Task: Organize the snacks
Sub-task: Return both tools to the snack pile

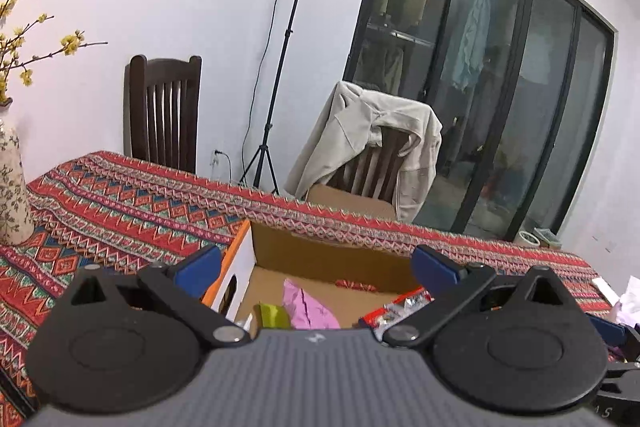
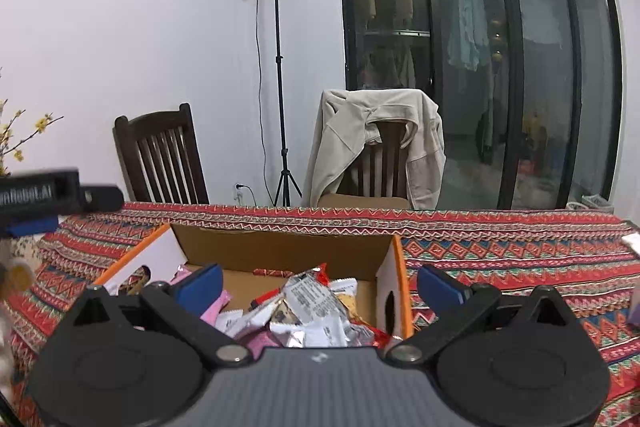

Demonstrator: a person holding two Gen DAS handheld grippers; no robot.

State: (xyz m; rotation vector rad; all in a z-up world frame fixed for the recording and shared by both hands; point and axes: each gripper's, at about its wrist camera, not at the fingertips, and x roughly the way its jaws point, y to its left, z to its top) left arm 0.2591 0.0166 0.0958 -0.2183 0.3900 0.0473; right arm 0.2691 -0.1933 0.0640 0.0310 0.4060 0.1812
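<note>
An open cardboard box with orange-and-white sides stands on the patterned tablecloth and holds several snack packets, silver, red and pink. In the left wrist view the same box shows a pink packet, a green one and red-silver packets. My left gripper is open and empty, held above the box. My right gripper is open and empty, above the box's near side. The left gripper also shows at the left edge of the right wrist view.
The table wears a red patterned cloth. A floral vase with yellow blossoms stands at the left. Two dark chairs stand behind the table, one draped with a beige jacket. A light stand and glass doors are beyond.
</note>
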